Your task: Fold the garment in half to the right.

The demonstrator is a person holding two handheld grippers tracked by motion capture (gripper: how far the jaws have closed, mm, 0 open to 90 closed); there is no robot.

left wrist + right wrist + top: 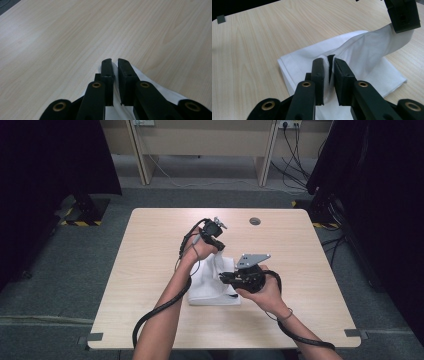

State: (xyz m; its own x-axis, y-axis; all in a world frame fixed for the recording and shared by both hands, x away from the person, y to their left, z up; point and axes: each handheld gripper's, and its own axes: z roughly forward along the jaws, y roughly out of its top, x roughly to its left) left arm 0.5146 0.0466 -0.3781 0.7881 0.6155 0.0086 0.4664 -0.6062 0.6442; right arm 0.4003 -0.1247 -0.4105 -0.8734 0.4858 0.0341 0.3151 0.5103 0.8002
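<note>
White folded cloth [212, 287], its top layer lifted between both tongs over the pale wooden table [150, 245].

The left gripper [114, 61] has its jaws nearly together, pinching a corner of the fabric and holding it raised; the right gripper [328, 60] is clamped on the near edge of the same layer. Held at two points like this, the sheet hangs taut between them, probably so it can be folded over or opened out. The rest of the cloth lies flat near the table's front middle, just beneath both tongs.
</note>
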